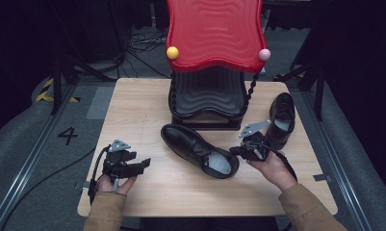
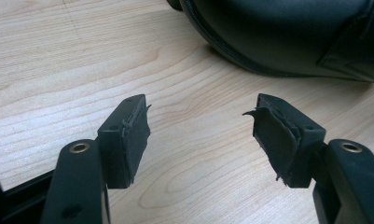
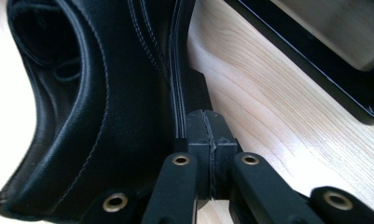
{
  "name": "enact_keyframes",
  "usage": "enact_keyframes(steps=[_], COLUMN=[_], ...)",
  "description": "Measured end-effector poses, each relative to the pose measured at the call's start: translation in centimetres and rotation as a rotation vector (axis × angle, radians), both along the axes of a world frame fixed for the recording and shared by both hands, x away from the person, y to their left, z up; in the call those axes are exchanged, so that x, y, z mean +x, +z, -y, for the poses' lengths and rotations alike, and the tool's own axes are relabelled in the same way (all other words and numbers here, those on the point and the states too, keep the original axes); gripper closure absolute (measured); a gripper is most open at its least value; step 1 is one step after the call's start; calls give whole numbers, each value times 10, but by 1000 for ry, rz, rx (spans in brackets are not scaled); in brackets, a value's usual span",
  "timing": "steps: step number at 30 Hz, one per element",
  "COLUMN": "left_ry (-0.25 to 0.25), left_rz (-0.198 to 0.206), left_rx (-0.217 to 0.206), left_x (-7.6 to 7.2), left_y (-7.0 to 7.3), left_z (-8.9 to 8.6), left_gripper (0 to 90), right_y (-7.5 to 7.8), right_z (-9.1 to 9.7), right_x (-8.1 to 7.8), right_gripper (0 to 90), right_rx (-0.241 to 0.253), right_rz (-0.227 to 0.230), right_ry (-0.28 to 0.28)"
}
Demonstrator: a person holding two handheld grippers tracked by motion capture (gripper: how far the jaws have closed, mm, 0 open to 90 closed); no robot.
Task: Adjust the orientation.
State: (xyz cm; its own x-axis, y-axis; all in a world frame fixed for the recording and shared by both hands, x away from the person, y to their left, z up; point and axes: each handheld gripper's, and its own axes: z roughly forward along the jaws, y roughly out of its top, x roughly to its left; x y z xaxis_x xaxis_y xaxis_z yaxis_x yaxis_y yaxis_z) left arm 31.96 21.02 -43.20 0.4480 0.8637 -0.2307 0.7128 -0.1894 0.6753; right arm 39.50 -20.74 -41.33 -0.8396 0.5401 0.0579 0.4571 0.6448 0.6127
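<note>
Reaching in low over the counter [image 1: 147, 108], the right tongs [image 3: 208, 130], pressed together and empty, sit just beside the shoe [image 3: 105, 107]; the left tongs [image 2: 201, 123] rest apart.

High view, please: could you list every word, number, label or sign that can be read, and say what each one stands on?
"4": a black numeral on the grey floor, left of the table.
Yellow and black hazard stripes mark the floor farther back on the left; they carry no text.
No brand or label can be read on the shoes, the red shelf or either gripper.
</note>
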Motion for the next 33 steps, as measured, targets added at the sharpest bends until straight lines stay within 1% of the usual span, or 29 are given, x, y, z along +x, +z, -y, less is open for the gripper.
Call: enact_keyframes(steps=[3, 4, 5, 7, 8, 9, 10, 12, 15, 19, 21, 22, 24, 27, 29, 31, 33], left_ry=[2, 2, 3, 4, 5, 3, 3, 6, 6, 6, 9, 10, 9, 2, -4, -12, -15], left_rz=[-4, -6, -6, -11, -10, -8, -7, -6, -5, 1, 3, 4, 4, 0, -4, -2, -7], left_rx=[-3, -3, 0, -2, -1, 1, 1, 0, 0, 2, 1, 2, 2, 1, 2, 5, 5], left_x=[0, 1, 1, 1, 1, 1, 1, 1, 2, 1, 1, 1, 2, 2, 2, 3, 3], left_y=[-1, -1, -1, -2, -2, -1, -1, -1, -1, -1, -1, -1, -1, -1, -1, -2, -2], left_z=[-1, -1, -1, -1, -2, -2, -2, -2, -2, -2, -2, -2, -2, -1, 0, 2, 3], left_gripper=[360, 360, 360, 360, 360, 360, 360, 360, 359, 351, 349, 348, 347, 348, 349, 349, 349], right_y=[-7, -11, -16, -27, -33, -35, -37, -37, -36, -33, -28, -24, -12, 3, 15, 25, 36], right_z=[4, 5, 5, 4, 6, 7, 8, 7, 5, 9, 12, 14, 16, 18, 18, 16, 13], right_x=[13, 18, 22, 29, 33, 36, 37, 38, 37, 38, 37, 36, 32, 27, 23, 18, 10], right_gripper=[899, 899, 898, 898, 898, 898, 897, 897, 895, 883, 856, 848, 834, 805, 794, 776, 759], right_rx=[0, -9, -32, -72, -86, -75, -69, -73, -81, -77, -69, -69, -56, -50, -44, -44, -33], right_rz=[-51, -80, -109, -123, -140, -157, -165, -161, -143, -125, -117, -106, -79, -54, -34, -26, -19], right_ry=[-21, -24, -23, -47, -60, -57, -57, -59, -61, -73, -83, -84, -79, -64, -39, -18, 24])
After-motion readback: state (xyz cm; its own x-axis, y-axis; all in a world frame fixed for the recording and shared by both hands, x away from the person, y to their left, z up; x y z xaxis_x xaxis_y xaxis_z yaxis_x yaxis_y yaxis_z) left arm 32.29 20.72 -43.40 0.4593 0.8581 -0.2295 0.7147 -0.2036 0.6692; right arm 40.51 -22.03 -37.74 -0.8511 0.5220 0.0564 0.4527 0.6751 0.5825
